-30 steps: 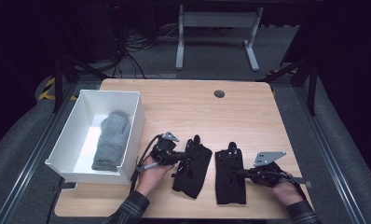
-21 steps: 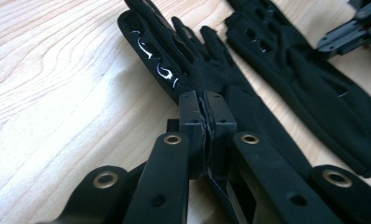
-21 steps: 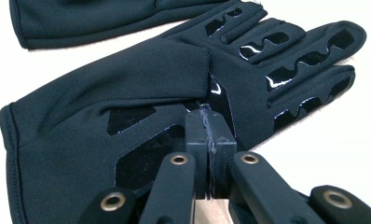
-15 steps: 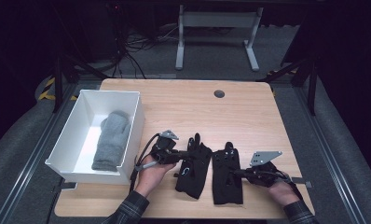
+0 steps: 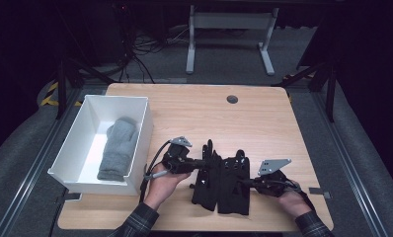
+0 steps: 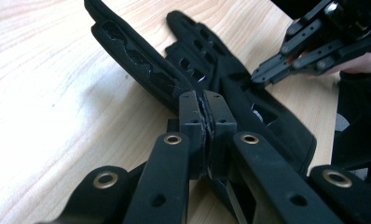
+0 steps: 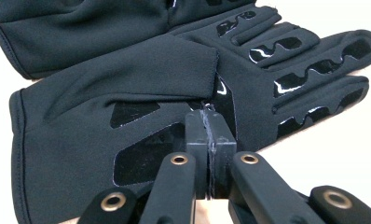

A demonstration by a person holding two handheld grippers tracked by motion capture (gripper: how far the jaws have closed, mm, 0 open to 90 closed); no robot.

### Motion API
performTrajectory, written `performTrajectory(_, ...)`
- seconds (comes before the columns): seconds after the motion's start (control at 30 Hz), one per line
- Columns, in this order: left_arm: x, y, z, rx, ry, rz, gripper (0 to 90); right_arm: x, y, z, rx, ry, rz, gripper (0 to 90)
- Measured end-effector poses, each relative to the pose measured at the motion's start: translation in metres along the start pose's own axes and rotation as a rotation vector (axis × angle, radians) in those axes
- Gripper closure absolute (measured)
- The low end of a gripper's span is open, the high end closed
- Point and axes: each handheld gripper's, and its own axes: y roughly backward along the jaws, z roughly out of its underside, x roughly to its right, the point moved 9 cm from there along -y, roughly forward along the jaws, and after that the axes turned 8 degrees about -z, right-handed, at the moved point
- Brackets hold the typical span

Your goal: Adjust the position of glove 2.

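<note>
Two black gloves lie side by side at the table's front, fingers pointing away from me. My left gripper (image 5: 200, 163) is shut on the left edge of the left black glove (image 5: 207, 180), and in the left gripper view that edge (image 6: 141, 65) rises where the closed jaws (image 6: 204, 109) pinch it. On the other side, my right gripper (image 5: 248, 182) is shut on the right black glove (image 5: 234, 187); its closed tips (image 7: 209, 123) sit at the thumb flap (image 7: 174, 70). The right gripper (image 6: 263, 77) also appears in the left gripper view.
A white bin (image 5: 144, 133) stands at the table's left with a grey mitten (image 5: 118, 148) inside. A round cable hole (image 5: 232, 99) marks the far side of the wooden table (image 5: 194, 118). A desk frame and cables lie on the floor behind.
My right gripper has slid left with its glove, so the two gloves now lie against each other. The left gripper has shifted slightly right.
</note>
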Motion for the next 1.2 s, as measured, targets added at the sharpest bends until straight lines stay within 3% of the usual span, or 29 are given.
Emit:
performTrajectory(0.37, 0.003, 0.004, -0.010, 0.027, 0.007, 0.036, 88.1, -0.005, -0.016, -0.014, 0.003, 0.015, -0.004, 90.0)
performTrajectory(0.63, 0.008, 0.003, -0.017, 0.029, -0.012, 0.042, 88.1, -0.007, -0.025, -0.023, 0.005, 0.022, -0.001, 90.0)
performTrajectory(0.97, 0.015, -0.009, -0.020, 0.009, -0.033, 0.051, 88.2, -0.013, -0.041, -0.038, 0.006, 0.038, -0.009, 90.0)
performTrajectory(1.2, 0.013, -0.021, -0.018, -0.011, -0.015, 0.056, 88.2, -0.015, -0.053, -0.048, 0.010, 0.050, -0.019, 90.0)
